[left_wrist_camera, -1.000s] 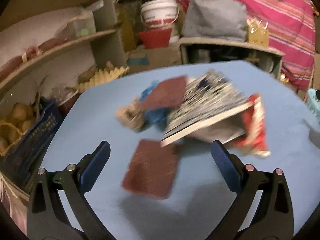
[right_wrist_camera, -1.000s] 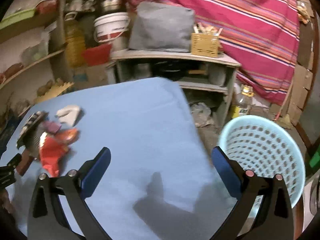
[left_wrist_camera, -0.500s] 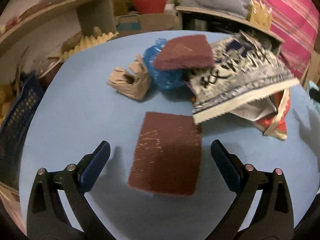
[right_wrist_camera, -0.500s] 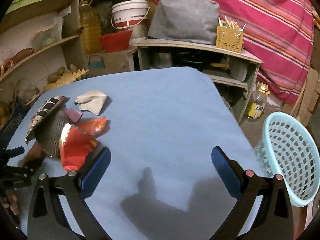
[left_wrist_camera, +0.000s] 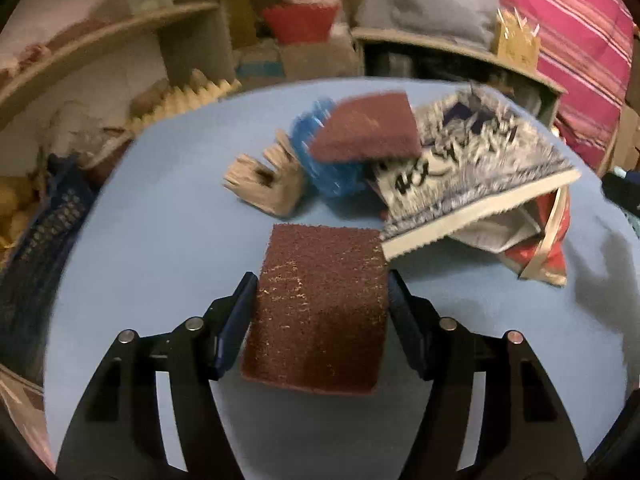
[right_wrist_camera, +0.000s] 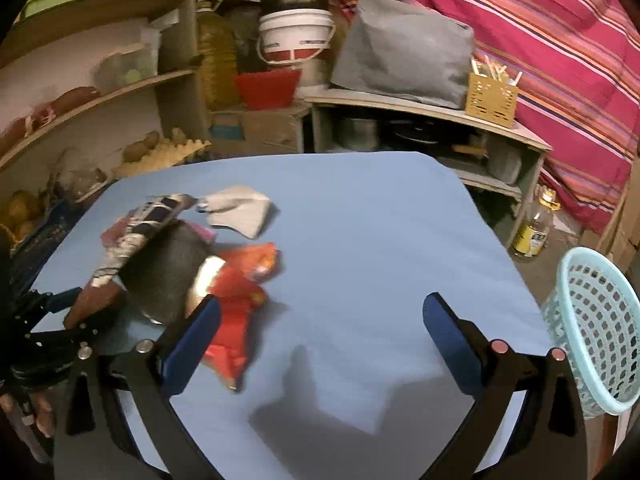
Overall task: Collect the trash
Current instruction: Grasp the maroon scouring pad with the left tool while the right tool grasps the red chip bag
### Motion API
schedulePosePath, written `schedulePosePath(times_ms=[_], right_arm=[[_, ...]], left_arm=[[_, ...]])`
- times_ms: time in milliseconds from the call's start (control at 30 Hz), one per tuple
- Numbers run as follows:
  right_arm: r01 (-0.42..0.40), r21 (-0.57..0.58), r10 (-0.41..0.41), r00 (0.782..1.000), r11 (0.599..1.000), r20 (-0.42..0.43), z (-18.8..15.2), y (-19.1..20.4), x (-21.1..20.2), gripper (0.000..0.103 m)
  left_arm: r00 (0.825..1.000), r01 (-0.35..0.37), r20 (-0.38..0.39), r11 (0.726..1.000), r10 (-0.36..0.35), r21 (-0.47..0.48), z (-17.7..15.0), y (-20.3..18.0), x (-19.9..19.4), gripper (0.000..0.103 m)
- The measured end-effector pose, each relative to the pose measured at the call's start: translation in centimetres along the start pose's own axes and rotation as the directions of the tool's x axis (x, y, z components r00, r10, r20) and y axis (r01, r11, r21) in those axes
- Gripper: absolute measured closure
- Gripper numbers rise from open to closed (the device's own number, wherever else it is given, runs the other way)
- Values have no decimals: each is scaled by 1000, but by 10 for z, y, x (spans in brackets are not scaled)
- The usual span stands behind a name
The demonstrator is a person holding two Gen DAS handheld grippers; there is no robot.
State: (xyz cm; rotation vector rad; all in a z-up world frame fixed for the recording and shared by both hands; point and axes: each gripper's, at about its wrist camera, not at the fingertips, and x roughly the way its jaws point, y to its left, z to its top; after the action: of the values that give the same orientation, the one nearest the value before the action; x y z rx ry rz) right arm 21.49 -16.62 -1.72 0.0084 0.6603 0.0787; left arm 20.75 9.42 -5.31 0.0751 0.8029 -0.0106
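My left gripper [left_wrist_camera: 320, 312] is shut on a flat maroon scouring pad [left_wrist_camera: 320, 308], its blue pads pressing both side edges on the blue table [left_wrist_camera: 160, 248]. Behind it lies a trash pile: a torn cardboard piece [left_wrist_camera: 268, 184], a blue plastic bag [left_wrist_camera: 324, 160], a second maroon pad [left_wrist_camera: 368, 128], a patterned wrapper [left_wrist_camera: 472, 172] and a red wrapper [left_wrist_camera: 544, 244]. My right gripper [right_wrist_camera: 320, 344] is open and empty above the table, its left finger over the red wrapper [right_wrist_camera: 236, 292]. A light blue laundry-style basket [right_wrist_camera: 592, 332] stands off the table's right edge.
A crumpled white paper [right_wrist_camera: 240, 212] lies beyond the pile. Shelves with potatoes and egg trays [right_wrist_camera: 160, 156] stand at the left, a low shelf with pots [right_wrist_camera: 424, 120] behind the table. A bottle [right_wrist_camera: 534, 228] stands on the floor. A dark crate [left_wrist_camera: 44, 236] borders the table's left.
My left gripper moved forward over the maroon pad and closed on it. My right gripper swung left, away from the basket, toward the red wrapper.
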Motion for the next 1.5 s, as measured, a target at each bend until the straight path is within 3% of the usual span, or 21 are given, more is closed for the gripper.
schedulePosePath(times_ms=[167,400,467,533,600,733,833,1000,1500], right_arm=[[-19,18,19,1000,1000,-15,3,17,9,5],[17,-9,-17,999,1000,-44,3,45,27,6],[32,-13,-32,997,999,-70,1,49,34,13],[29,-12,-30,995,1000,-93,1,50,40,27],[12,5,-11,993,1000,-114,0,48,44,31],[-24,28,27,990,999,-135,0,41,48,58],[-50,27,53,989,998,-135,1,36,47,73],[-65,33,69,990,997,-120,5,21,41,87],[-26,153,33,999,988,-42,22,-76,12,88]], left_arm=[[991,-79,110,997,81,-21,-4,9,-30,40],[978,-98,172,989,116,-110,-4,33,-48,40],[977,-107,173,987,127,-118,-3,37,-48,40],[974,-120,176,985,141,-122,-2,38,-48,40],[974,-116,180,985,138,-130,1,37,-48,40],[969,-109,205,985,136,-137,6,32,-56,40],[965,-101,226,985,131,-139,11,26,-63,40],[962,-86,245,988,116,-129,20,8,-70,40],[959,-15,281,998,30,-54,43,-71,-74,40]])
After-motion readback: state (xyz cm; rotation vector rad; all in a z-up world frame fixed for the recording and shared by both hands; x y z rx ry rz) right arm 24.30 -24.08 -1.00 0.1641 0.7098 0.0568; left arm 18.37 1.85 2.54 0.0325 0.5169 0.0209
